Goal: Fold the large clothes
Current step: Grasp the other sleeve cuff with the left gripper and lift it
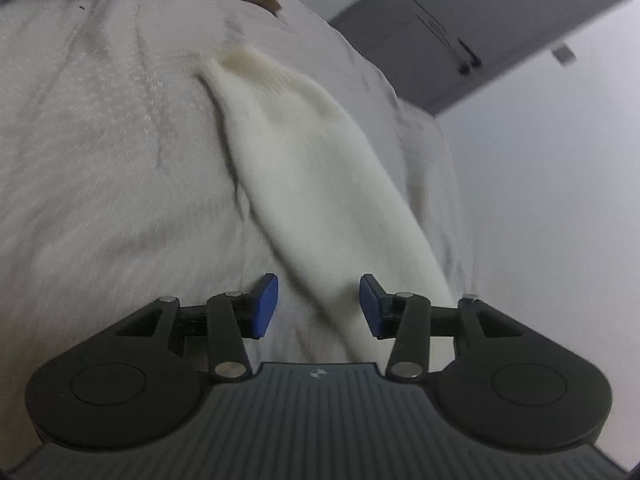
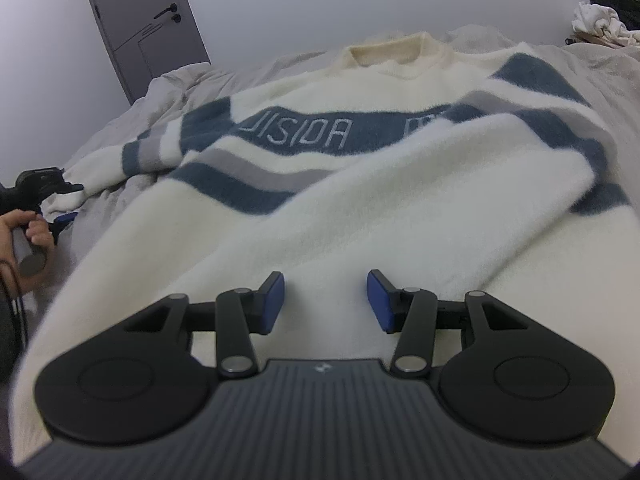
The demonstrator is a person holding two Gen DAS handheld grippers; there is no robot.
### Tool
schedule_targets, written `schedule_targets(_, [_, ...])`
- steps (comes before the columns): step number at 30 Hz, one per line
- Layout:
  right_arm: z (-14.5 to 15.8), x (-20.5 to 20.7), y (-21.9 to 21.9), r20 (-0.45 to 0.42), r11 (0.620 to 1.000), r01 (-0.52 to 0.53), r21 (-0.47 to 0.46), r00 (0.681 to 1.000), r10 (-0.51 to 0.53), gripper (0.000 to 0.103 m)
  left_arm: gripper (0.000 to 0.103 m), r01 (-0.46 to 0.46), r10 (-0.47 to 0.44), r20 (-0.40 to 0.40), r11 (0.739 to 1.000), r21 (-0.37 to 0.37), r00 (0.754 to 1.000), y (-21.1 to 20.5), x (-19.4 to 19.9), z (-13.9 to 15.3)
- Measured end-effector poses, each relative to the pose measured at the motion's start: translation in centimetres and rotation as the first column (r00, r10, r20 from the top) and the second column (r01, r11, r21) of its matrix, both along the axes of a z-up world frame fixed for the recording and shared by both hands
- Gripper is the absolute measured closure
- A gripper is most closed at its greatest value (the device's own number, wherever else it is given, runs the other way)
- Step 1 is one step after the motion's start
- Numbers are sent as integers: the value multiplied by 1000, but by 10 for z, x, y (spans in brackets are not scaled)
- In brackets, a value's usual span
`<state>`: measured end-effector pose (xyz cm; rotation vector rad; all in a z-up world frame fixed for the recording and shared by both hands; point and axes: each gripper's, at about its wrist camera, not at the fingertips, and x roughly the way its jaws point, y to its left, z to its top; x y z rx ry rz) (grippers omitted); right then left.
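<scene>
A cream sweater (image 2: 360, 216) with blue and grey stripes lies face up on the bed, collar (image 2: 388, 50) at the far end. One sleeve is folded across its body (image 2: 460, 184); the other sleeve (image 2: 132, 160) stretches out to the left. My right gripper (image 2: 326, 304) hovers open over the sweater's lower body, nothing between its blue pads. In the left wrist view the cream sleeve (image 1: 316, 168) runs from its ribbed cuff (image 1: 248, 64) down between the jaws of my left gripper (image 1: 318, 306), which stands open, pads clear of the fabric. The left gripper (image 2: 66, 206) also shows at the sleeve's end.
A grey bedsheet (image 1: 100, 160) covers the bed under the sweater. A person's hand (image 2: 32, 236) grips the left tool's handle. A grey door (image 2: 140, 20) stands in the wall behind. A pile of clothes (image 2: 600, 20) sits at the far right corner.
</scene>
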<state>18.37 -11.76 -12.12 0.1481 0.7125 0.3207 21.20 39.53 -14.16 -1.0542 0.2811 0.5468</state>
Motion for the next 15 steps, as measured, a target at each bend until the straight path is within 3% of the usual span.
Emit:
schedule_targets(4, [-1,7,2,-2,1000,10,5,1000,-10,54,52,-37,37,14,999,-11,999,22,21,-2])
schedule_targets(9, [-3,14,6,10,1000,18,-7,1000,-18,54,55,-79,79,8,996,30,997,37,40,-1])
schedule_targets(10, [-3,15,7,14,1000,18,-13,1000,-18,54,58,-90,90,-4,995,42,996,40,44,0])
schedule_targets(12, [-3,17,9,26,999,16,-29,1000,-15,54,86,-101,105,-49,992,76,993,49,53,3])
schedule_targets(15, [-3,20,11,39,999,18,-42,999,-16,54,92,-74,90,-108,986,148,990,53,63,21])
